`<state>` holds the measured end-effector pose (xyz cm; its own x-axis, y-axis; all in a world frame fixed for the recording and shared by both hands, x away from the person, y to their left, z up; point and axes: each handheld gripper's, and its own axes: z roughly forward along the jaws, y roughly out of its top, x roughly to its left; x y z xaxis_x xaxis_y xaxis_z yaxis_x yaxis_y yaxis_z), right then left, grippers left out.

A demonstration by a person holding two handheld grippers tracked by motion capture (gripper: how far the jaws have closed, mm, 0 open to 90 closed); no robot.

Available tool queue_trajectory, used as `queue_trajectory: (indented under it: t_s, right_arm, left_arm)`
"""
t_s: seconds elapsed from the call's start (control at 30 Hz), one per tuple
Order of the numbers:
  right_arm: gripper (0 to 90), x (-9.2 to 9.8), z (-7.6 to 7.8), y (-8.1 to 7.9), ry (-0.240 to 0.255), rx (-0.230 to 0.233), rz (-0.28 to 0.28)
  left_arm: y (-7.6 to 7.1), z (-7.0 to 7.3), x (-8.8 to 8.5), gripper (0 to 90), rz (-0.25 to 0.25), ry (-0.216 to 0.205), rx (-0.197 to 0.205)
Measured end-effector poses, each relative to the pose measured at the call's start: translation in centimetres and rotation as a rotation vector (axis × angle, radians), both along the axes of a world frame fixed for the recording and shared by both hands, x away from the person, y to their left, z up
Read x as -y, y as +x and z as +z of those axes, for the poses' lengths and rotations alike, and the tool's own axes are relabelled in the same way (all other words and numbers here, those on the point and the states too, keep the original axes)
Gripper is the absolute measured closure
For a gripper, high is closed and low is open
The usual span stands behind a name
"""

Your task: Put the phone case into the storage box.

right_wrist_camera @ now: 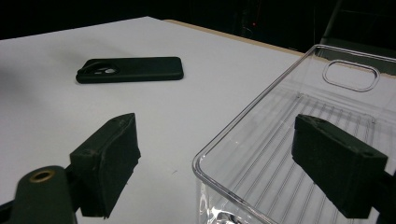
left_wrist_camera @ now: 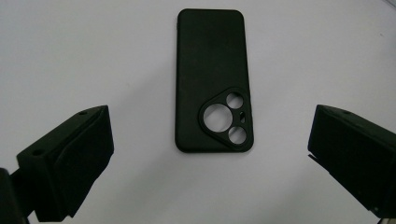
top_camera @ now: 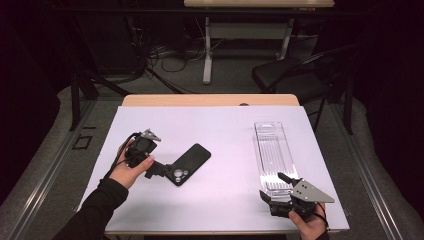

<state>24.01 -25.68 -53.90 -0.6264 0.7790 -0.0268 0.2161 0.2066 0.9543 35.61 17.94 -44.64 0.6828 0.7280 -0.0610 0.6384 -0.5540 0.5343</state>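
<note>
We find no legible text, brand, number or sign on any surface. The black phone case (left_wrist_camera: pixel 211 81), lying at 12 o'clock from the left gripper's camera, bears no marking; the clear tray (right_wrist_camera: pixel 299 140) is likewise unlabelled.

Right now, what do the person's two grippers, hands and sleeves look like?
Both are black two-jaw tools. The left gripper has blocky black jaws, a grey three-cornered plate on top and a black cable looping beside the left hand, above a black sleeve. The right gripper carries a larger grey triangular plate with small holes; in its own view a brass-coloured ring sits near one jaw's base.
</note>
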Motion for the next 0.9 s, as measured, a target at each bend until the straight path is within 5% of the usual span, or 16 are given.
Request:
queue_trajectory:
  t_s: [0.23,0.9]
  right_arm:
    - [14.2,0.0,0.0,0.0,-0.004,0.003,-0.002]
    - [14.2,0.0,0.0,0.0,-0.008,-0.002,-0.002]
  left_arm:
    - [1.3,0.0,0.8,0.4,0.012,0.031,-0.038]
    - [3.9,-1.4,3.3,0.5,0.0,0.029,-0.069]
